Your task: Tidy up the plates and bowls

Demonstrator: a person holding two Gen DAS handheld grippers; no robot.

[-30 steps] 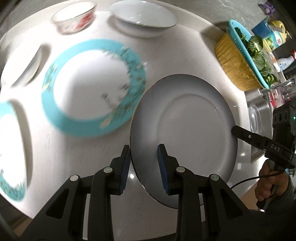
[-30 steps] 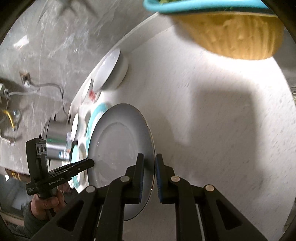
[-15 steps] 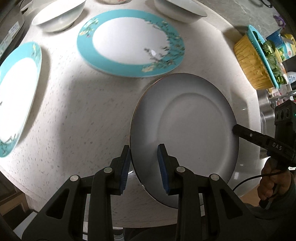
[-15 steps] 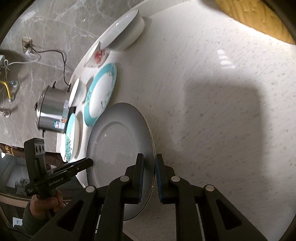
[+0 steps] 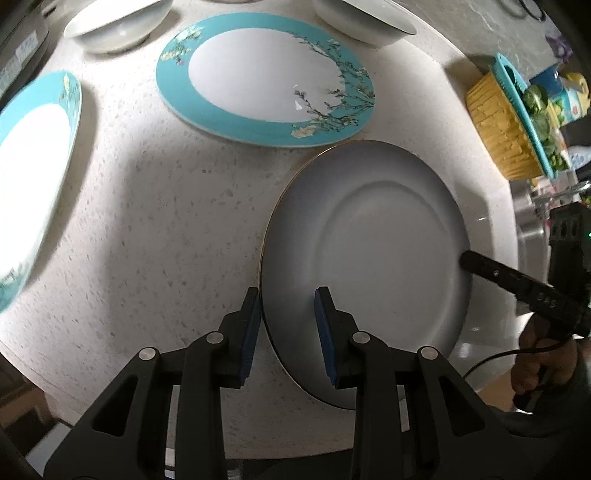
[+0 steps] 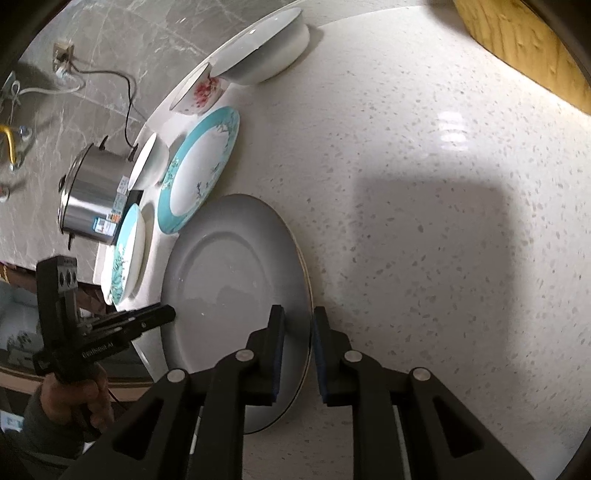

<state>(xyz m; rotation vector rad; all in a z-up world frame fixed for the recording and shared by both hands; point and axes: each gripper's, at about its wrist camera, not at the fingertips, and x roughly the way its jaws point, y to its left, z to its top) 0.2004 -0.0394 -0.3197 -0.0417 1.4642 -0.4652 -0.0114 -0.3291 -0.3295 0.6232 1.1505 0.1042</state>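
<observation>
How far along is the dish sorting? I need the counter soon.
Done: nothing looks stacked yet. In hand: the grey plate, its rim between both claws. The left claw grips it, and the right claw has just been easing open. Left: the teal-rimmed plates, white bowls and flowered bowl lie apart.

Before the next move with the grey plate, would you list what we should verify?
1. Left tool clamped on the grey plate rim: ok.
2. Right tool grip firm: its jaws have just been opening with the rim between them; cannot tell.
3. Plate resting flat on the counter: cannot tell.
4. Plate apart from the teal plate: the edges look almost touching in the left wrist view; cannot tell.
5. Plate free of cracks or food on its visible face: ok.
</observation>
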